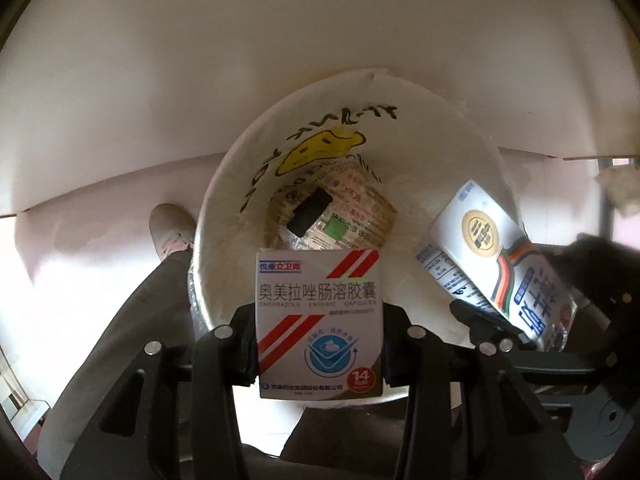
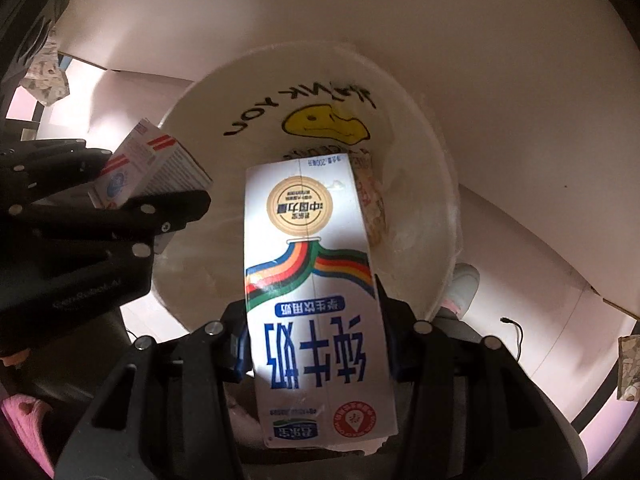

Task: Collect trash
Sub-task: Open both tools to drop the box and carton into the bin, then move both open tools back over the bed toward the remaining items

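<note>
My left gripper (image 1: pixel 319 332) is shut on a white medicine box (image 1: pixel 320 312) with red stripes, held just over the mouth of a white bin (image 1: pixel 420 152) that has a yellow smiley face on its liner. A crumpled printed packet (image 1: pixel 344 208) lies at the bottom of the bin. To the right, my right gripper (image 1: pixel 532 292) grips a white milk carton (image 1: pixel 492 256). In the right wrist view the right gripper (image 2: pixel 316 320) is shut on the milk carton (image 2: pixel 312 280) above the bin (image 2: pixel 420 184). The left gripper (image 2: pixel 156 176) with the medicine box (image 2: pixel 156 164) hangs at the left.
A person's grey trouser leg (image 1: pixel 132 320) and pale shoe (image 1: pixel 170 224) stand left of the bin. A white tabletop edge (image 1: pixel 120 176) runs over the bin's far side. A pink slipper (image 2: pixel 24 416) and a thin black cable (image 2: pixel 516 328) lie on the pale floor.
</note>
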A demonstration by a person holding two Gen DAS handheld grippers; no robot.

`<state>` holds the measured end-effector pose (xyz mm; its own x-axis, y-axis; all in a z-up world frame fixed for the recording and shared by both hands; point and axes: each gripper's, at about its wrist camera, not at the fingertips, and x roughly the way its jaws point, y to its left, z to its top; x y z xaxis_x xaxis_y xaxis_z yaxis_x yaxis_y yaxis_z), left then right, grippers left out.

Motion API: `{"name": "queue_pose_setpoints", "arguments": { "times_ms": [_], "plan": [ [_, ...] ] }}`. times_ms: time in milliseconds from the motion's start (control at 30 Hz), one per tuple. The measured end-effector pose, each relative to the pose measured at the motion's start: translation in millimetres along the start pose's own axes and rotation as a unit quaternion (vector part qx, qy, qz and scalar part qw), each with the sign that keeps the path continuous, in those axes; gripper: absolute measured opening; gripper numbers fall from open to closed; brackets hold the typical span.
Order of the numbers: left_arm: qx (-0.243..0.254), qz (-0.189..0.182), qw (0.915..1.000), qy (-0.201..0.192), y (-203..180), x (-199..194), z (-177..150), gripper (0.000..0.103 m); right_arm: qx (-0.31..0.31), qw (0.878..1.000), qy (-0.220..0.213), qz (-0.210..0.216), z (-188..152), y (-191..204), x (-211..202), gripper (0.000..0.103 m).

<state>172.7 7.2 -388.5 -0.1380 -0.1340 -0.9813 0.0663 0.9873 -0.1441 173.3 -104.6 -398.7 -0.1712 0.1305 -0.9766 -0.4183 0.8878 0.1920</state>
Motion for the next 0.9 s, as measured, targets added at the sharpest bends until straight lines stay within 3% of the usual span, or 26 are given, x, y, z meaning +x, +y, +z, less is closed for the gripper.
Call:
{"name": "queue_pose_setpoints", "arguments": {
  "times_ms": [367,400,467,500,567,900],
  "plan": [
    [-0.027,-0.019,0.999,0.032,5,32,11,0.046,-0.001,1.0,0.014,-0.009,10,8,26,0.051],
    [-0.031,-0.02,0.9988,0.033,6,33,12,0.048,-0.002,1.0,0.012,-0.014,10,7,31,0.051],
    [-0.039,-0.024,0.9984,0.033,7,34,14,0.064,-0.003,1.0,0.013,-0.017,12,7,35,0.051],
    [-0.043,-0.024,0.9983,0.032,8,33,14,0.066,-0.003,1.0,0.013,-0.017,11,6,37,0.053],
    [-0.045,-0.025,0.9983,0.028,9,30,14,0.067,-0.003,1.0,0.009,-0.022,12,5,36,0.058],
    [-0.018,-0.017,0.9996,0.016,5,7,-14,0.067,-0.016,1.0,-0.008,-0.023,-7,15,2,0.058]
  ]
}}
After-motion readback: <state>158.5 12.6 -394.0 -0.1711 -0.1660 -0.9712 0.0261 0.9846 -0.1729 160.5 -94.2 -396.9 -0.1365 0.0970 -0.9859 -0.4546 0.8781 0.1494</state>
